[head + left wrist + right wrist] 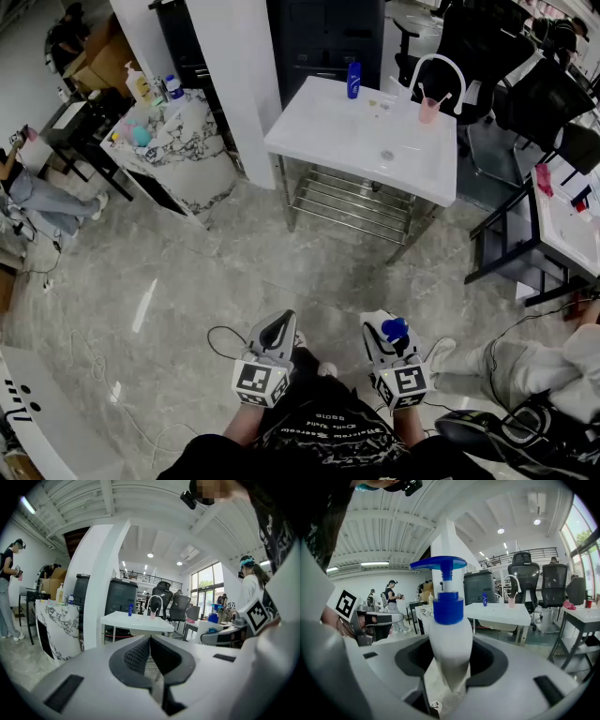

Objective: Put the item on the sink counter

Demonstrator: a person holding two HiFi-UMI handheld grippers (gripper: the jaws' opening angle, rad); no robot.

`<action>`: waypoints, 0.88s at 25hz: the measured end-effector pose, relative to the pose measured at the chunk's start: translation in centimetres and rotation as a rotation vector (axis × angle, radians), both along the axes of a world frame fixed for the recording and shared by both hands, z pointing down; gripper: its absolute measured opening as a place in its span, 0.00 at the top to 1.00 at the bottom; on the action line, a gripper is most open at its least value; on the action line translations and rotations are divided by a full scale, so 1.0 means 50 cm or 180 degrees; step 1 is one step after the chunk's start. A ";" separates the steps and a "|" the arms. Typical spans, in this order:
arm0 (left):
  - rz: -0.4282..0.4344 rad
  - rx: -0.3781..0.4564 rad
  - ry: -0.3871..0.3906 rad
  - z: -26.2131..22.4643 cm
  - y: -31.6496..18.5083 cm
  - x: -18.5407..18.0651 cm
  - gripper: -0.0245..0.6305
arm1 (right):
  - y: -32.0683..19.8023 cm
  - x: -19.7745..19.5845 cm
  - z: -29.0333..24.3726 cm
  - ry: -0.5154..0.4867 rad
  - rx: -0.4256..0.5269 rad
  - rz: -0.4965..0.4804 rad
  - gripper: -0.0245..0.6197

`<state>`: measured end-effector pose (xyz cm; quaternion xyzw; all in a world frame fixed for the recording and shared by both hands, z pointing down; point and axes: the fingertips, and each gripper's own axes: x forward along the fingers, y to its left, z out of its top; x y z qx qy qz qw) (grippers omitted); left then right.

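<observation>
A: While the grey marbled floor [234, 272] fills most of the head view, where does the sink counter stand?
B: Across that floor, well apart from both grippers. It's a white sink counter [328, 131] on a metal frame, with a curved faucet [441, 67] at its back edge.
A: And the grippers?
B: Both sit low, close to the person's body. The left gripper [150, 644] has its jaws pressed together with nothing between them. The right gripper [386, 330] has its jaws partway apart, clamped on the body of a pump bottle [449, 634].
A: What sort of bottle?
B: White and upright, with a blue collar and a blue pump head. It's in the right gripper, not on the counter.
A: Anything small on the counter?
B: A pink cup [428, 110] just beside the faucet, and a blue bottle [353, 80] at the back edge.
</observation>
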<state>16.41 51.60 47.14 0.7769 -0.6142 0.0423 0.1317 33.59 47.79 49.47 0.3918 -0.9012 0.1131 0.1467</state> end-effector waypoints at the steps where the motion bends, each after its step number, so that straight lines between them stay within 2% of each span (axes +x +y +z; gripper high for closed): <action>1: -0.0005 0.0002 -0.0005 -0.001 -0.002 -0.006 0.95 | 0.001 -0.007 -0.003 -0.0003 0.0005 -0.0014 0.65; 10: 0.0212 0.0027 0.0014 0.001 -0.060 -0.016 0.95 | -0.035 -0.040 -0.016 -0.0003 0.0032 0.0113 0.65; 13: 0.0308 0.0059 0.0037 -0.001 -0.091 -0.027 0.95 | -0.058 -0.051 -0.021 -0.0099 0.0006 0.0204 0.65; 16: 0.0377 0.0116 0.0046 -0.006 -0.127 -0.053 0.95 | -0.090 -0.069 -0.030 -0.0171 0.0025 0.0292 0.65; 22: 0.0553 0.0172 0.0024 -0.003 -0.195 -0.118 0.95 | -0.151 -0.128 -0.047 -0.0068 0.0196 0.0397 0.65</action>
